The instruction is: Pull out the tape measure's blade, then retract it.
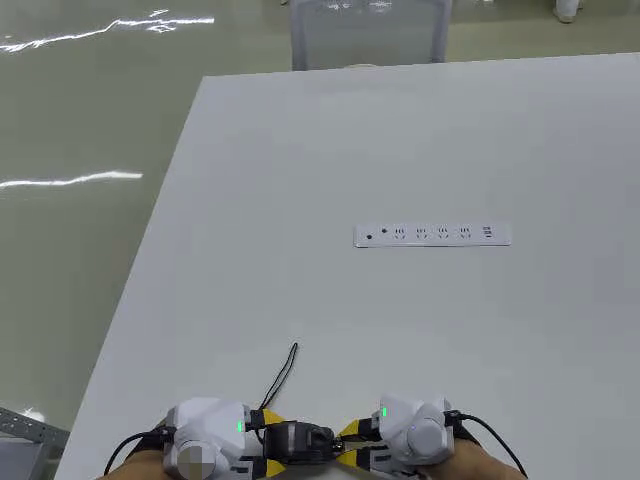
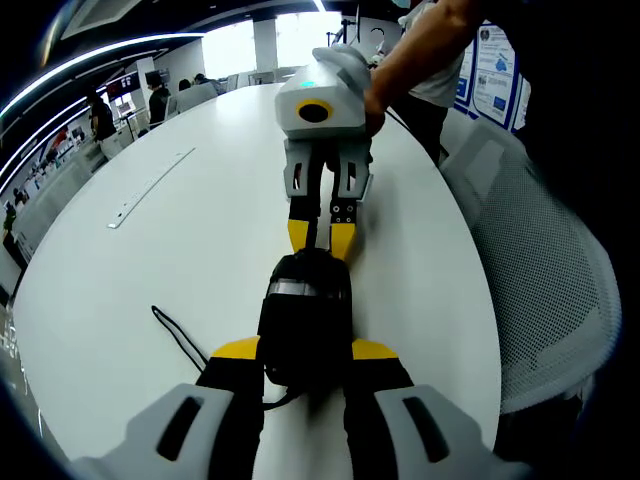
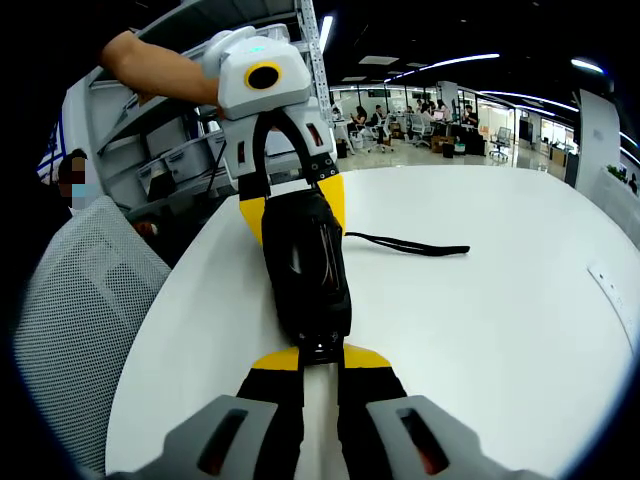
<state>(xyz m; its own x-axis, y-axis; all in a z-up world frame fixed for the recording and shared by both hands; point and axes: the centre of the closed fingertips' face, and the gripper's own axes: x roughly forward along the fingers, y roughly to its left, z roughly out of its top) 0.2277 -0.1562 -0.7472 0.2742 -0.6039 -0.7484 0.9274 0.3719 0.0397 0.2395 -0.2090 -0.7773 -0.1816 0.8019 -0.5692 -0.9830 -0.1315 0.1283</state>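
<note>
I see the white tabletop [image 1: 300, 200] with a white power strip [image 1: 432, 235] lying flat near its middle. Nearer me than the power strip and a little to its left, at the tabletop's near edge, the left gripper [image 1: 272, 443] and right gripper [image 1: 350, 445] face each other tip to tip. The black tape measure [image 1: 298, 441] sits between them, on the tabletop. The left fingers [image 2: 236, 349] pinch its case from both sides. The right fingers [image 3: 275, 358] are pressed in on its narrow front end. Its thin black strap [image 1: 283, 375] trails from the case across the tabletop toward the power strip, stopping well short of it.
</note>
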